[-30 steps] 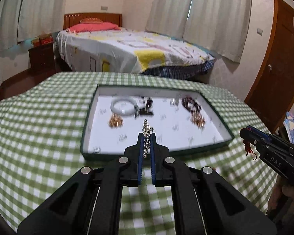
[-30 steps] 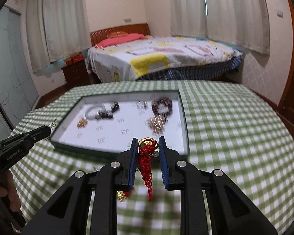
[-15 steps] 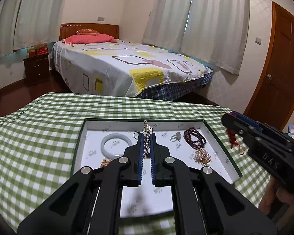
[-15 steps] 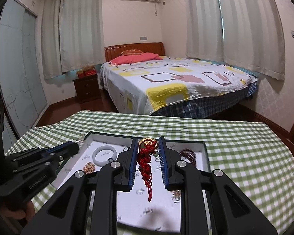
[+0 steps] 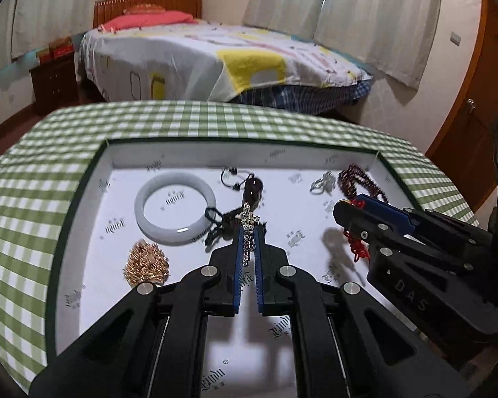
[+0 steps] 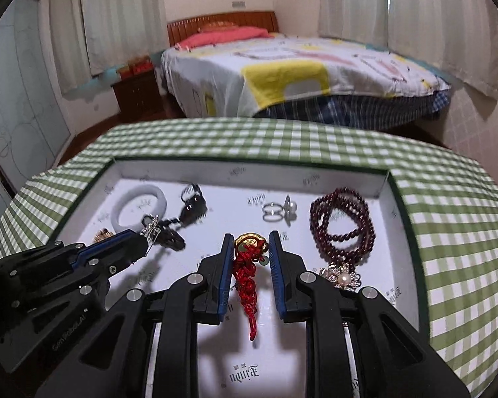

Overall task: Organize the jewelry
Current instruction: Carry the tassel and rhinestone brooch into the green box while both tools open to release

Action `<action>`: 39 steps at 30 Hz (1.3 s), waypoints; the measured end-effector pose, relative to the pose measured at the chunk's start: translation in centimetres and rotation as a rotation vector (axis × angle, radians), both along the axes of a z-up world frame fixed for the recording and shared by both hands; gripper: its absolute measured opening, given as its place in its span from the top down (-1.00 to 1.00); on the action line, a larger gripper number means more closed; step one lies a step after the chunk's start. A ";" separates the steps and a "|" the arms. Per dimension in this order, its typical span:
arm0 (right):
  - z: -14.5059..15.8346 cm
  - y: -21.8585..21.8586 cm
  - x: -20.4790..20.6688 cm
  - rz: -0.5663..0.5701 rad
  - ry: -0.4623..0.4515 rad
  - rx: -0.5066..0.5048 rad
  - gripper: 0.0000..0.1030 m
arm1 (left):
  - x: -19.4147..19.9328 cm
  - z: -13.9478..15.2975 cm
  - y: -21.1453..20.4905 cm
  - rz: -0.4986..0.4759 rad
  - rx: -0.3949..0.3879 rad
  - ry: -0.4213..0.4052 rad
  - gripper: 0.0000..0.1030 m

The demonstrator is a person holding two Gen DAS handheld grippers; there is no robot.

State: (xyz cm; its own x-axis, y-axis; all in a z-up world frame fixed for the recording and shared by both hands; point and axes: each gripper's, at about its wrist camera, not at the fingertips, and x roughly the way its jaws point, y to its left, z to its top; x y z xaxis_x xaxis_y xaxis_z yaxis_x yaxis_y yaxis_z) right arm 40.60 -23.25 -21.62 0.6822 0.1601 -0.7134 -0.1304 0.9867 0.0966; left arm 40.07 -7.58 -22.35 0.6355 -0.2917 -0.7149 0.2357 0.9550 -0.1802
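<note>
A white-lined tray with a dark green rim [image 5: 83, 185] [image 6: 411, 229] sits on the green checked tablecloth. My left gripper [image 5: 248, 232] [image 6: 146, 235] is shut on a silver chain [image 5: 249, 222] and holds it over the tray's middle. My right gripper [image 6: 249, 248] [image 5: 345, 207] is shut on a gold charm with a red knotted tassel [image 6: 245, 272] over the tray's front right. In the tray lie a pale jade bangle [image 5: 175, 208], a gold cluster [image 5: 145, 263], a black cord pendant [image 5: 252, 187], silver rings [image 6: 275, 211] and a dark red bead bracelet [image 6: 342, 222].
A pearl brooch [image 6: 340, 273] lies below the bead bracelet, by my right gripper's right finger. The table [image 5: 26, 199] is covered in green check cloth. Beyond it stand a bed [image 5: 215, 56], a bedside cabinet [image 5: 53, 83] and a wooden door [image 5: 474, 126].
Both grippers have tipped downward and moved forward over the tray, each still holding its piece. The tray now fills the lower view.
</note>
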 end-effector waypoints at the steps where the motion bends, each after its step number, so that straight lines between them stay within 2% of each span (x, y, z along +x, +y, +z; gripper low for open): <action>1: -0.2 0.0 0.2 0.004 0.010 -0.002 0.57 | 0.2 -0.2 0.0 0.003 -0.002 0.010 0.87; 7: -0.9 0.6 0.6 0.015 0.038 -0.021 0.56 | 0.6 -1.0 0.2 0.010 -0.017 0.051 0.86; 9: -1.0 0.7 0.6 0.017 0.048 -0.021 0.52 | 0.7 -1.1 0.2 0.010 -0.014 0.057 0.76; 11: -1.1 0.6 0.5 0.016 0.047 -0.020 0.35 | 0.7 -1.1 0.2 0.015 -0.011 0.060 0.44; 13: -1.0 0.5 0.4 0.011 0.037 -0.015 0.22 | 0.5 -1.0 0.3 0.021 -0.015 0.057 0.34; 16: -0.5 0.4 0.0 0.007 0.016 -0.018 0.21 | 0.1 -0.7 0.6 0.028 -0.014 0.046 0.21; 19: 0.5 0.1 -0.8 -0.007 -0.018 -0.007 0.21 | -0.5 0.3 1.1 0.040 -0.029 0.018 0.16; 23: 2.8 -0.6 -3.2 -0.041 -0.090 0.011 0.21 | -2.5 2.4 2.1 0.062 -0.043 -0.062 0.01; 30: 4.8 -1.7 -8.6 -0.103 -0.153 0.028 0.21 | -6.9 4.7 4.2 0.100 -0.037 -0.148 -0.05; 39: 2.9 -1.6 -14.2 -0.129 -0.088 0.010 0.21 | -12.1 5.4 6.9 0.141 -0.008 -0.152 -0.09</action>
State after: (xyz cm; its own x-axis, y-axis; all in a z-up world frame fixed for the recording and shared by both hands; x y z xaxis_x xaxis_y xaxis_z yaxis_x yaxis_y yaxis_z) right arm 26.35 -24.90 -18.69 0.7572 0.0738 -0.6490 -0.0112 0.9949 0.1001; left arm 27.99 -0.63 -16.95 0.7711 -0.1974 -0.6054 0.1245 0.9791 -0.1606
